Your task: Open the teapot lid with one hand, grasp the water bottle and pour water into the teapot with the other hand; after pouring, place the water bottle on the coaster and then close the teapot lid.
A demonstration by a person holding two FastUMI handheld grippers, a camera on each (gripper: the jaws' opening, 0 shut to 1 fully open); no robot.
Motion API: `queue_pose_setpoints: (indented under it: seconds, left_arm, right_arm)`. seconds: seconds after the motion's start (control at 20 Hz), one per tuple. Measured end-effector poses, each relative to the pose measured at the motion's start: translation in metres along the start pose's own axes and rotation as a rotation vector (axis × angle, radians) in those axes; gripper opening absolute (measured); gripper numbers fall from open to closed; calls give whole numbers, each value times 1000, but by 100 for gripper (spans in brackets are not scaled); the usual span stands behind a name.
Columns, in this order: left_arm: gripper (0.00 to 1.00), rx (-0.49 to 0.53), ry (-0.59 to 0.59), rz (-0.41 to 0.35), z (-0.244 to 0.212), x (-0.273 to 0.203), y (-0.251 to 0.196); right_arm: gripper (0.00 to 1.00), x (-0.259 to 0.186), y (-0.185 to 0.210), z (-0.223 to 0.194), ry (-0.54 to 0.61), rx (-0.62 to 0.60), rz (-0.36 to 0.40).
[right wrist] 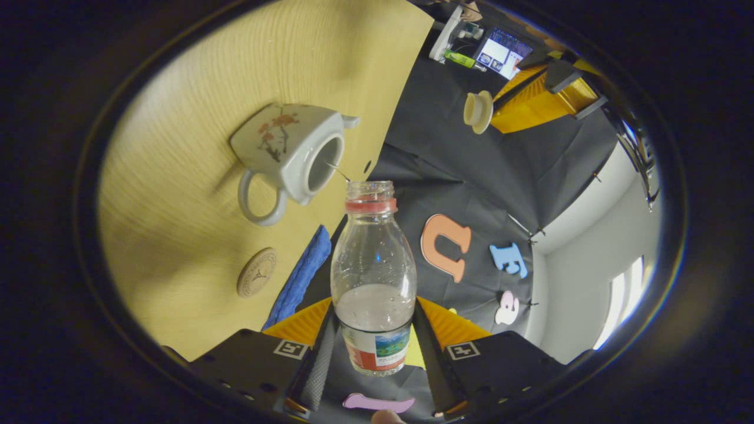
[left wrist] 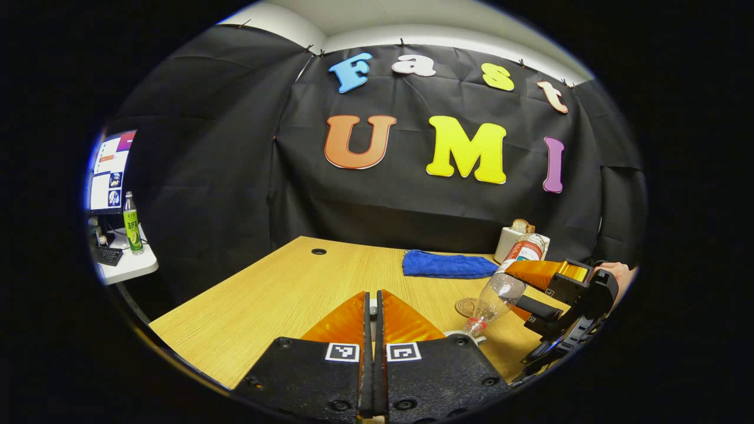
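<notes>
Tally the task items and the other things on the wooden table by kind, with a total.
Teapot: 1
Teapot lid: 1, held off the table
Water bottle: 1
Coaster: 1
Blue cloth: 1
White container: 1
Total: 6

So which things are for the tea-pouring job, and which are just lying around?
For the job:
water bottle, tipped toward the pot
teapot, open
lid, held up by the left gripper
coaster
right gripper

Just lying about:
blue cloth
white holder
green bottle on the side table
</notes>
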State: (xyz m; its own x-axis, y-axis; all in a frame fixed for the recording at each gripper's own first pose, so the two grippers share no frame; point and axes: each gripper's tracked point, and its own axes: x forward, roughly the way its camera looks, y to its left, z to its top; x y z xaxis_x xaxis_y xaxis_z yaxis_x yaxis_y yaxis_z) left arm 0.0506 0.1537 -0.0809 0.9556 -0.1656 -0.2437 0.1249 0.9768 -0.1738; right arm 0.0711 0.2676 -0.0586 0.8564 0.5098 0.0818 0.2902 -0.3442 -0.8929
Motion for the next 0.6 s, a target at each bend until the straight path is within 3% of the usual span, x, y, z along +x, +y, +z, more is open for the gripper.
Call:
queue_pose_setpoints:
  seconds: [0.6]
  left_arm:
    - [3, 4, -7, -1, 3, -2, 1]
  right_arm:
    - [70, 2, -14, 3, -18, -76, -58]
